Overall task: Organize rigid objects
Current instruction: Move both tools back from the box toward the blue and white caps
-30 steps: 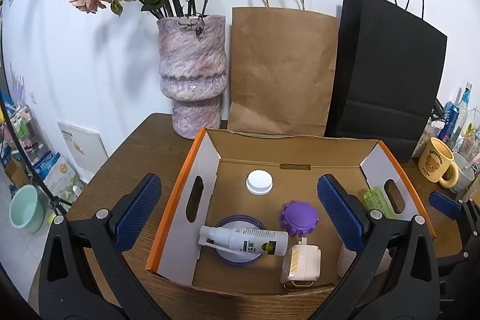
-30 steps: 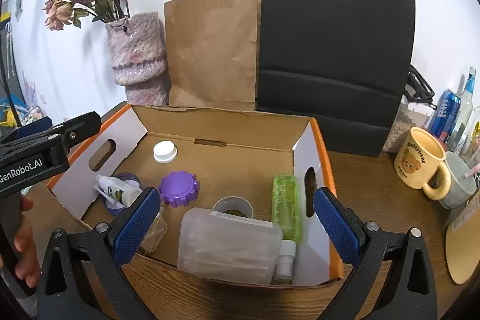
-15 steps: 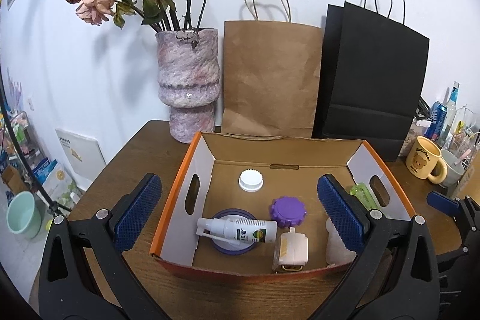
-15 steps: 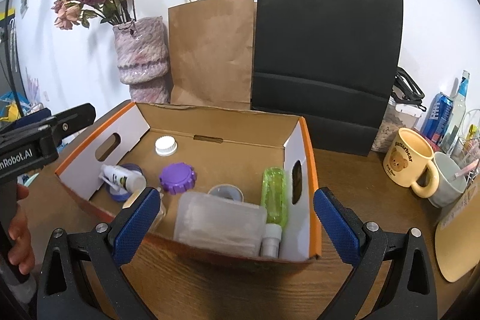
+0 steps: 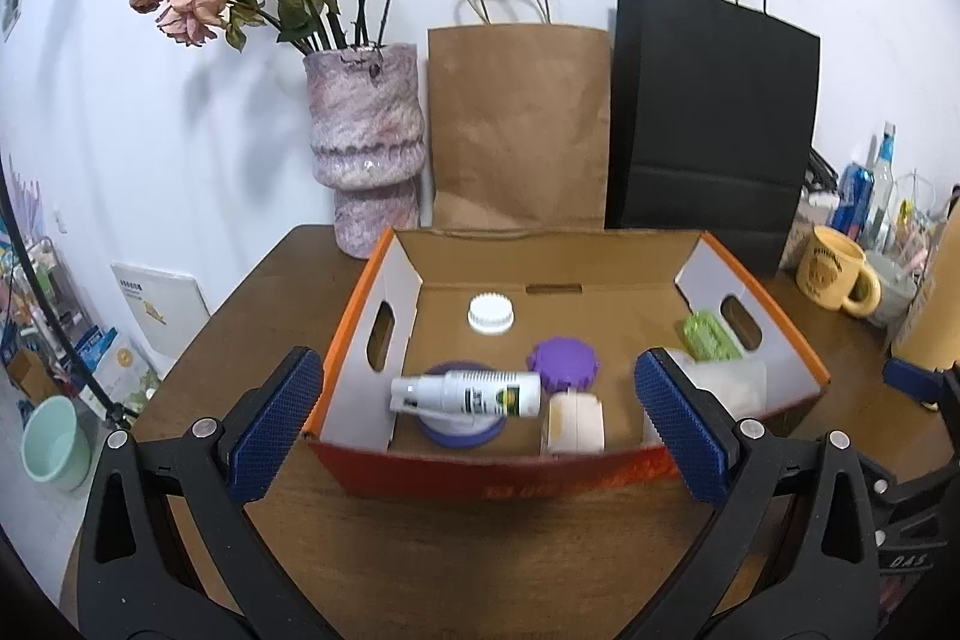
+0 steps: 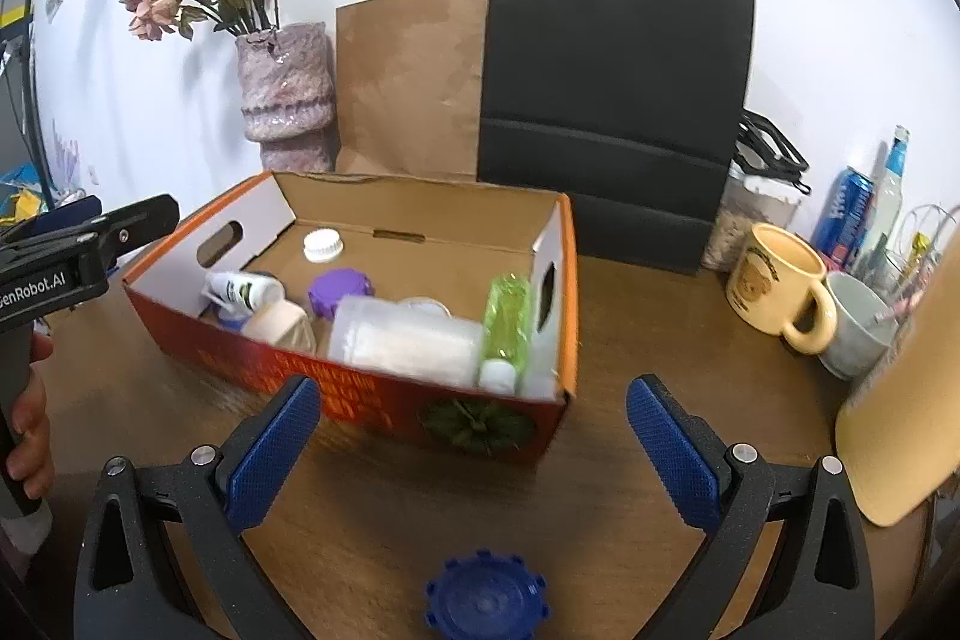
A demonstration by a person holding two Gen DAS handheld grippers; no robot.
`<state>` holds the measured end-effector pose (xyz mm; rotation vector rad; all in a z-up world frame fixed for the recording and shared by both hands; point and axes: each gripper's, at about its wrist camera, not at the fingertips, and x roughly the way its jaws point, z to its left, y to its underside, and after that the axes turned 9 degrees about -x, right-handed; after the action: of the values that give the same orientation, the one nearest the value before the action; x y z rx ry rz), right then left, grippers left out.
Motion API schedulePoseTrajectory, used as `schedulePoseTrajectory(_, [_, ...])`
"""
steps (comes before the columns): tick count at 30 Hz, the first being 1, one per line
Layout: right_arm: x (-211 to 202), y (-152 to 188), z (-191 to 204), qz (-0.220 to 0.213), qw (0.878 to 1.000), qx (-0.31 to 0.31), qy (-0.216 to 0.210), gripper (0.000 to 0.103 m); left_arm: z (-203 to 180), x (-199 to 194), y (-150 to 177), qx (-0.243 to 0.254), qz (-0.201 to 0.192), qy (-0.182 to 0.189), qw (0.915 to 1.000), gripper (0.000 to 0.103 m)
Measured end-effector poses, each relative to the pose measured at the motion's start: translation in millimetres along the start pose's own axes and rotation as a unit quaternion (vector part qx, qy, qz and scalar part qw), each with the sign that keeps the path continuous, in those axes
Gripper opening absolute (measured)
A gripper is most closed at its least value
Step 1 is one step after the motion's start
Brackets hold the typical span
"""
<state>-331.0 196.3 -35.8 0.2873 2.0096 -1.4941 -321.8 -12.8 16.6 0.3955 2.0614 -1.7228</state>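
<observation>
Both my grippers are spread wide with nothing between the blue pads: my left gripper (image 5: 474,424) sits low in the left wrist view, its pads flanking the near wall of the cardboard box (image 5: 480,472), and my right gripper (image 6: 474,448) hangs over bare wooden table (image 6: 600,508) in the lower half of the right wrist view. I can see the box at centre frame in both views, open-topped with an orange rim. Inside it, from the left wrist view, a white cap (image 5: 491,314) lies toward the back wall, a purple gear-shaped lid (image 5: 562,361) sits mid-floor, and a white spray bottle (image 5: 465,395) lies on its side across a purple dish (image 5: 459,430). A cream block (image 5: 573,423) rests just right of the bottle, a clear plastic container (image 5: 720,388) fills the right front corner, and a green bottle (image 5: 708,337) leans by the right wall. At the bottom centre of the right wrist view a blue gear-shaped lid (image 6: 486,595) lies on the table, outside the box, between my right gripper's arms. A yellow mug (image 6: 774,280) stands at the right edge
</observation>
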Motion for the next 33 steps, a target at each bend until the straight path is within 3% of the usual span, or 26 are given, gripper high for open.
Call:
schedulePoseTrajectory(15, [-29,44,7,0.018,1.0,-0.009,-0.015,0.103,0,-27,46,0.007,0.046,-0.005,0.9989,0.103])
schedulePoseTrajectory(33, [-57,101,0,0.07,0.997,0.006,-0.023,0.103,-16,-61,99,0.027,0.094,-0.002,0.9952,0.103])
